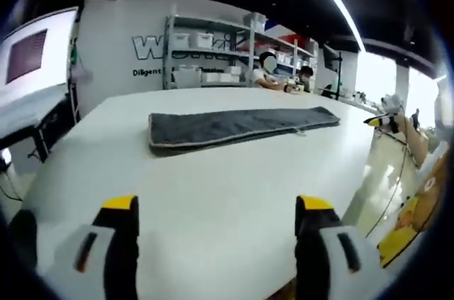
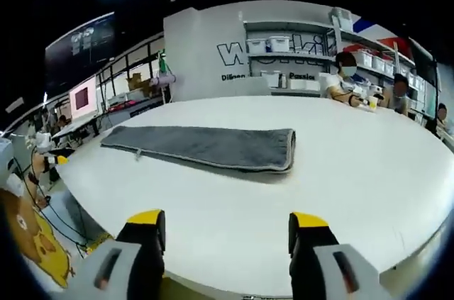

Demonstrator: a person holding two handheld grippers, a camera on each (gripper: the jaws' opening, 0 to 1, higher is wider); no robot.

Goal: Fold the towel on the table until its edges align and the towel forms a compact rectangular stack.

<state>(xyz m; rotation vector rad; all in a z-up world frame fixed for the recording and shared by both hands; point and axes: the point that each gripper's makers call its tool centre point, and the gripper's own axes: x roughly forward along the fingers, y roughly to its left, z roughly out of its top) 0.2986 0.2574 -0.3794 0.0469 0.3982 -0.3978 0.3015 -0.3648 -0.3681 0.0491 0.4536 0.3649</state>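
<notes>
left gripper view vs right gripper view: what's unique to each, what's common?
Left gripper view alone: the other gripper's yellow tip coming in past the table's edge, and a purple screen on the wall. Right gripper view alone: a bear-print patch low beside the table, and a row of desks behind it. Both: the grey towel folded into a long strip on the white table, shelving, seated people, own jaws open.
</notes>
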